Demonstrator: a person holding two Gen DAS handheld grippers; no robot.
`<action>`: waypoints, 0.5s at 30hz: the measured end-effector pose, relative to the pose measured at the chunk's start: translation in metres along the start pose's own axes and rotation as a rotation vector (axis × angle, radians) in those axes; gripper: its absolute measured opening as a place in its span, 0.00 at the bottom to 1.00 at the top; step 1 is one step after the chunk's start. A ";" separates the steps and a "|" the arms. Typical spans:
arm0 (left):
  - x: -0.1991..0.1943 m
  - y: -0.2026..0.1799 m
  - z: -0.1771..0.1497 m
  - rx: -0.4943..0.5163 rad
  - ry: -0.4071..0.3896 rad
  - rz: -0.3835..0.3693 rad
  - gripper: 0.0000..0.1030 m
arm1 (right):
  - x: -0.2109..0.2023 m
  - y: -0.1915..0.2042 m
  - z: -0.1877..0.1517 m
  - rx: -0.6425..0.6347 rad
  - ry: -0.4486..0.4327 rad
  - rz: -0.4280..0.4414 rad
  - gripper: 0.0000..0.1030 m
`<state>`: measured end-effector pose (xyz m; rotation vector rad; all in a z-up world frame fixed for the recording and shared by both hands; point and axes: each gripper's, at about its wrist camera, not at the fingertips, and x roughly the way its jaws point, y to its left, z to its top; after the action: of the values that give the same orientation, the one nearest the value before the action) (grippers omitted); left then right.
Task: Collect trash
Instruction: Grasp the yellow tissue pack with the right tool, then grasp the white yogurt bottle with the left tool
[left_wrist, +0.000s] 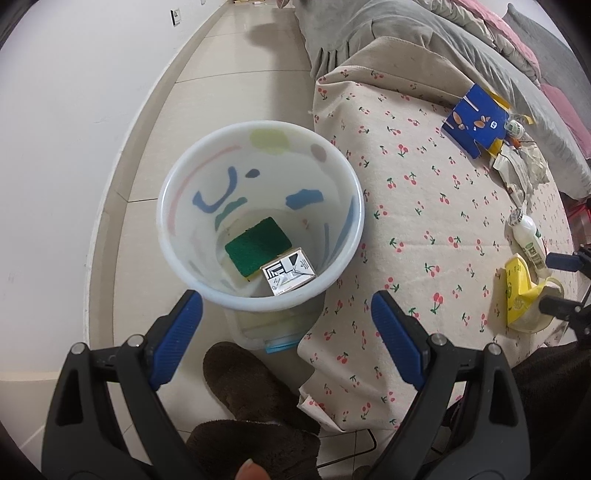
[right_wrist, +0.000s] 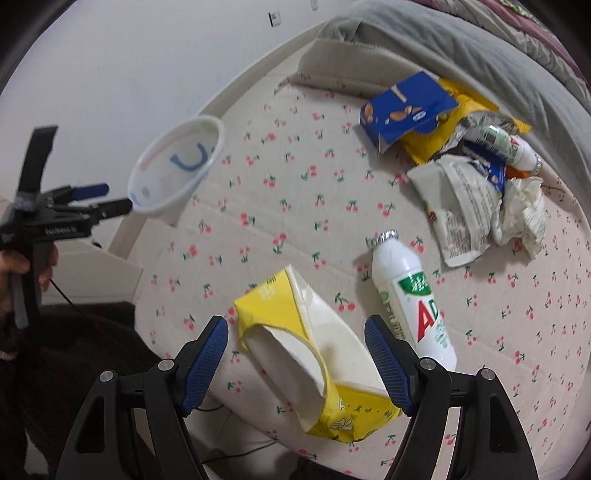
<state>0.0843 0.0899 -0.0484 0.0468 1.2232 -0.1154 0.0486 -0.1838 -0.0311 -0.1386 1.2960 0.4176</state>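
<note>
Cherry-print desk (right_wrist: 295, 177) beside a bed, strewn with trash. Right gripper (right_wrist: 297, 360), fingers apart, straddles the yellow carton (right_wrist: 332, 373); a bottle (right_wrist: 410, 295) lies just beside it. Left gripper (left_wrist: 286, 332), fingers apart and empty, hovers by the bin (left_wrist: 177, 177), which holds a sponge (left_wrist: 256, 245) and small box (left_wrist: 290, 275). Step, as judged: grasping the carton; next, close and carry it to the bin.

White wall (left_wrist: 74, 110), beige tile floor (left_wrist: 221, 74) — grey sofa (left_wrist: 406, 33) beyond

We read red letters "AD" on the white bottle (right_wrist: 413, 299); other print on the wrappers (right_wrist: 465, 210) stays illegible.
</note>
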 end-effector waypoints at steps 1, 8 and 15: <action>0.000 0.000 0.000 -0.001 0.001 0.001 0.90 | 0.003 0.001 -0.001 -0.005 0.009 -0.003 0.75; -0.002 -0.006 -0.001 0.008 0.007 -0.003 0.90 | 0.017 0.004 -0.009 -0.043 0.066 -0.026 0.43; -0.008 -0.025 0.010 0.024 -0.006 -0.021 0.90 | -0.002 0.010 -0.010 -0.081 -0.007 -0.002 0.24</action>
<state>0.0882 0.0642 -0.0371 0.0540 1.2164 -0.1486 0.0354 -0.1782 -0.0307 -0.2061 1.2729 0.4686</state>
